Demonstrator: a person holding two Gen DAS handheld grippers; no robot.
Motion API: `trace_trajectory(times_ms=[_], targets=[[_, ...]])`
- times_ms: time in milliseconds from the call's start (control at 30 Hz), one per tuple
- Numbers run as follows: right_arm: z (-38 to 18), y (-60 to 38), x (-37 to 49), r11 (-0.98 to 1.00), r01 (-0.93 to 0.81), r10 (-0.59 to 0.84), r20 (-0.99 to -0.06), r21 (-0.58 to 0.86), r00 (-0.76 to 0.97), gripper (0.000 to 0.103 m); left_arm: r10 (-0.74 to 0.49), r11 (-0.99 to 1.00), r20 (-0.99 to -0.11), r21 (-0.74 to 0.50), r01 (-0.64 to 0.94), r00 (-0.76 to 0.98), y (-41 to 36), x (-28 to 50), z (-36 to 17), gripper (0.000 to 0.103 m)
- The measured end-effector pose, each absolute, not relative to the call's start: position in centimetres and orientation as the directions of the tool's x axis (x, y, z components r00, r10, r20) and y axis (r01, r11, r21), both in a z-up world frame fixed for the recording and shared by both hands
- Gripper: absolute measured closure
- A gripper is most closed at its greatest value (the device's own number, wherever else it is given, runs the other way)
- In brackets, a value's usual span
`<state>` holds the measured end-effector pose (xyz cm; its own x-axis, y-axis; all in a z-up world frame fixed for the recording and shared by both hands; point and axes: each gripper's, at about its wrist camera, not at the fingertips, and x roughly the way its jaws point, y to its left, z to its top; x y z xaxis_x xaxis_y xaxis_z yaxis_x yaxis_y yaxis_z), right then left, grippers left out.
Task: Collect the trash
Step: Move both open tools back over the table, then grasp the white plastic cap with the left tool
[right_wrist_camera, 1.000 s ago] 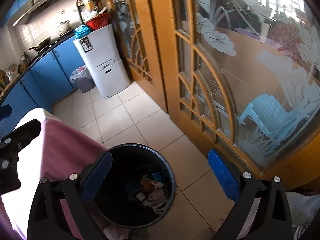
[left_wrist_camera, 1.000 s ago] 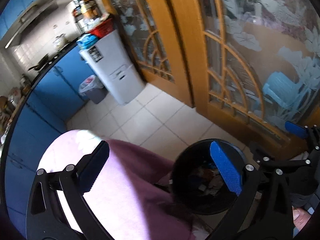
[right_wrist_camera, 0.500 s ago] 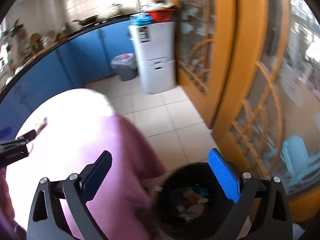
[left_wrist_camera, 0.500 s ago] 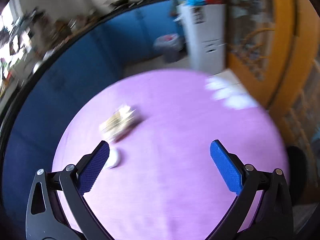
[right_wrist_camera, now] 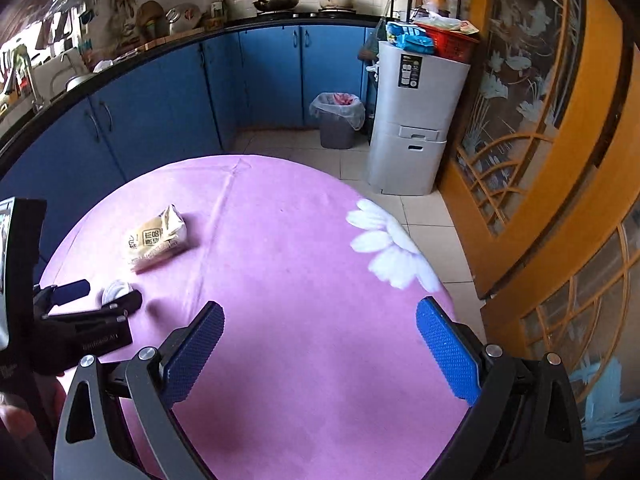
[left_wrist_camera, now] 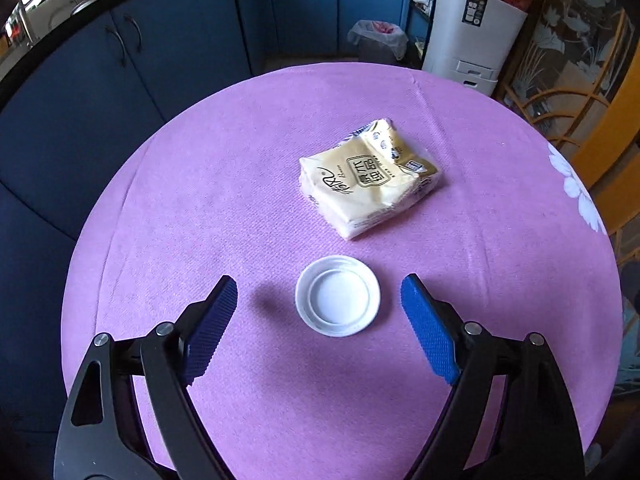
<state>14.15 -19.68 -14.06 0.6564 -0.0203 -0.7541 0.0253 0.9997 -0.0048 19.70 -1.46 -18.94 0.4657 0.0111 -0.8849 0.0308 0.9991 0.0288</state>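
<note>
A white round plastic lid [left_wrist_camera: 337,295] lies on the round table with a purple cloth [left_wrist_camera: 240,184]. My left gripper [left_wrist_camera: 316,312] is open, its blue pads either side of the lid, just above the cloth. A yellow tissue pack [left_wrist_camera: 368,176] lies beyond the lid. In the right wrist view the left gripper [right_wrist_camera: 94,294] shows at the left with the lid [right_wrist_camera: 114,290] between its fingers, and the tissue pack [right_wrist_camera: 156,238] is behind it. My right gripper [right_wrist_camera: 320,344] is open and empty over the cloth [right_wrist_camera: 300,272].
Blue kitchen cabinets [right_wrist_camera: 160,112] curve round the far side. A grey lined waste bin [right_wrist_camera: 338,120] and a white tall unit [right_wrist_camera: 412,128] stand on the tiled floor. A wooden glass door [right_wrist_camera: 532,120] is at the right.
Both grippers swung away from the black floor bin by the door and back over the table. The left gripper now straddles the white lid.
</note>
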Motion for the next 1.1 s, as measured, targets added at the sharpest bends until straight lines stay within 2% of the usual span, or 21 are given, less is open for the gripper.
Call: trace_trajectory(times_ms=[400,667,833,900,1100], targets=[[-14.3,-14.9,17.9,0.998,-0.05,0.013,-0.77,-0.024,0.638,0.009,-0.026,0.999,-0.888,-0.014,0.03,0.46,0.6,19.5,-19.4,0.022],[-14.1,-12.6,19.2,0.995,-0.091,0.035,-0.77,-0.029,0.638,0.009,-0.033,0.999,-0.885,-0.022,0.028,0.464,1.9,18.9,-19.2,0.036],[-14.8,-11.0,20.3,0.991,-0.131,0.058,-0.783,-0.03,0.62,0.009,-0.045,0.999,-0.885,-0.045,0.012,0.462,3.7,18.5,-18.9,0.056],[-15.0,-10.1,20.8,0.988,-0.15,0.072,-0.786,-0.027,0.615,0.009,-0.05,0.998,-0.886,-0.055,0.002,0.461,4.7,18.2,-18.8,0.061],[-15.9,-7.2,22.1,0.974,-0.228,0.137,-0.795,-0.002,0.591,0.009,-0.04,0.997,-0.885,-0.066,-0.04,0.464,7.2,17.5,-18.7,0.062]])
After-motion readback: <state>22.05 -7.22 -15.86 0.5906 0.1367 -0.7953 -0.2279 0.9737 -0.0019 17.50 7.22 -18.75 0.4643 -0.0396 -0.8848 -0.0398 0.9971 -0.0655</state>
